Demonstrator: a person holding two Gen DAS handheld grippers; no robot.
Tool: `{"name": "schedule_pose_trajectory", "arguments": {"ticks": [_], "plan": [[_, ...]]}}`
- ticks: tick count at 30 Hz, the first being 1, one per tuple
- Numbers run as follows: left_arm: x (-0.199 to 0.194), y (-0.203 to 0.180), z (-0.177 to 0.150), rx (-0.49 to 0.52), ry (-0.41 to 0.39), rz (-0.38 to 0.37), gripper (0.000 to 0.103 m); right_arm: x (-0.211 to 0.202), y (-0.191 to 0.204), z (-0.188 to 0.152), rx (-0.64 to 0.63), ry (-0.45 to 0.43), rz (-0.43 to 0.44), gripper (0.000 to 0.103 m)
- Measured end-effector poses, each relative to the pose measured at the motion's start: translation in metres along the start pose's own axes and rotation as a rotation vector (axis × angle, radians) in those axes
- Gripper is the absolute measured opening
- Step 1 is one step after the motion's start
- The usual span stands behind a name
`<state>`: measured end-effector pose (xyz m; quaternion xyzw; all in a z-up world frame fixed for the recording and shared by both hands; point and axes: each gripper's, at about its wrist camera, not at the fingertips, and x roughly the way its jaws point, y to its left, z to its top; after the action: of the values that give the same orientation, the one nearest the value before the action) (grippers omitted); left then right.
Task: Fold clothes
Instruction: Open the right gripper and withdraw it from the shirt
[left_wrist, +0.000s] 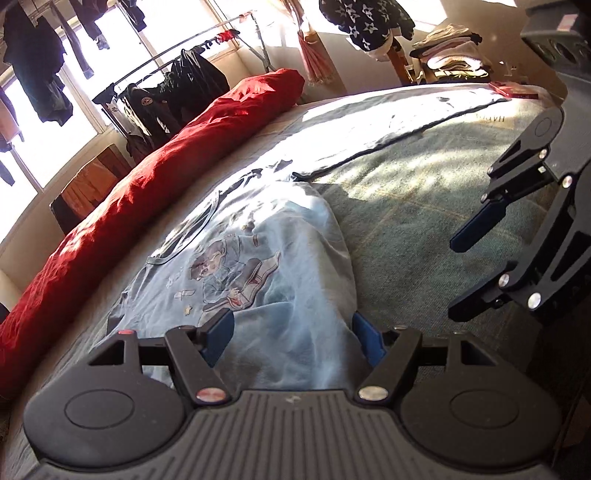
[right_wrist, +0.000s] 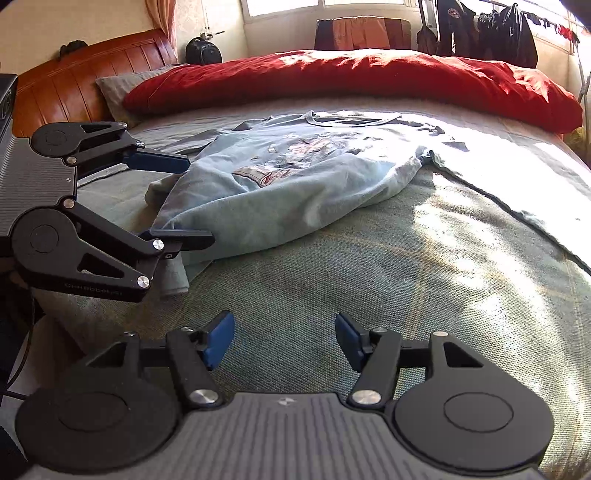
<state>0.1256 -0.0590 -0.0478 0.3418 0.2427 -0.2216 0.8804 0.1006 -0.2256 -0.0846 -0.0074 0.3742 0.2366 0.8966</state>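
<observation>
The light blue shirt (right_wrist: 280, 184) lies half folded on the bed (right_wrist: 369, 295), both the left gripper (right_wrist: 184, 199) and right gripper (right_wrist: 284, 339) stand open and empty, so next each must grasp an edge

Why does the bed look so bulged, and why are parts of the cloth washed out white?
Both views come through a fisheye lens, so the green woven bedspread bulges like a dome. In the left wrist view, window sunlight bleaches the far part of the pale blue printed T-shirt nearly white. In the right wrist view, glare hides the weave on the right, while the long red quilt stays clear.
</observation>
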Motion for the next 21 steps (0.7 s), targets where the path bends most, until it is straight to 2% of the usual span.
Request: {"name": "schedule_pose_trajectory", "arguments": {"ticks": [5,8,10,14,17,21], "plan": [[0.016,0.03,-0.007,0.007,0.037,0.102,0.073,-0.001,-0.004,0.006,0.024,-0.021,0.024,0.067],[0.033,0.052,-0.015,-0.035,0.086,0.119,0.073,0.003,-0.006,0.01,0.036,-0.022,0.046,0.068],[0.045,0.067,-0.022,-0.1,0.114,0.085,0.073,0.007,-0.006,0.012,0.038,-0.018,0.054,0.068],[0.029,0.078,-0.019,-0.199,0.063,0.016,0.072,0.016,-0.005,0.016,0.043,-0.008,0.066,0.068],[0.01,0.076,-0.008,-0.215,0.017,-0.07,0.072,0.021,-0.005,0.018,0.052,-0.009,0.079,0.068],[0.0,0.059,0.004,-0.174,0.014,-0.158,0.073,0.022,0.002,0.018,0.039,-0.012,0.084,0.068]]}}
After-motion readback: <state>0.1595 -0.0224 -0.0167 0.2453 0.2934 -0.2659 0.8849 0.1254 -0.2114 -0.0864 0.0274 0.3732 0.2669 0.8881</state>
